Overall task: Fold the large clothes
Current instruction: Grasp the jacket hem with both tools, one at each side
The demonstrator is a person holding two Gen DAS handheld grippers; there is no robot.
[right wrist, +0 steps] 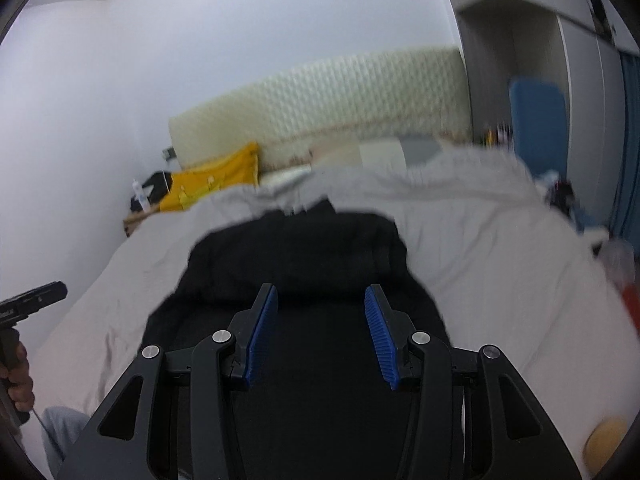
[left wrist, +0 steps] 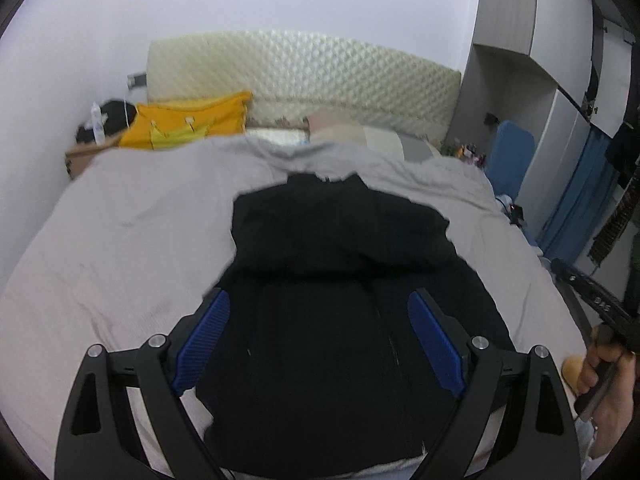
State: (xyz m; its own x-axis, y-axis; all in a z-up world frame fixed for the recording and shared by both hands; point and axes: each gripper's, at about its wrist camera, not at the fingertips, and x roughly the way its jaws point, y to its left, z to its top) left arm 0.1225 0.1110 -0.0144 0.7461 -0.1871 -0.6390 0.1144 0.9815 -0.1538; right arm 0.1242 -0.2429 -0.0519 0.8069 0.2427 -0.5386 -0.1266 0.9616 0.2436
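A large black garment [left wrist: 340, 280] lies spread on a grey bedsheet [left wrist: 132, 236], partly folded, its far part doubled over the near part. My left gripper [left wrist: 318, 300] is open wide and empty, hovering over the garment's near half, blue pads either side. In the right wrist view the same garment [right wrist: 296, 256] lies below my right gripper [right wrist: 320, 294], which is open and empty above its near half. The right view is blurred. Each hand's handle shows at the other view's edge.
A cream quilted headboard [left wrist: 304, 76] stands at the far end, with a yellow cushion [left wrist: 188, 124] and pillows [left wrist: 352, 132] in front. A wardrobe [left wrist: 560, 80] and blue fabric [left wrist: 576, 204] stand right of the bed. A nightstand with a bottle [left wrist: 97, 124] is far left.
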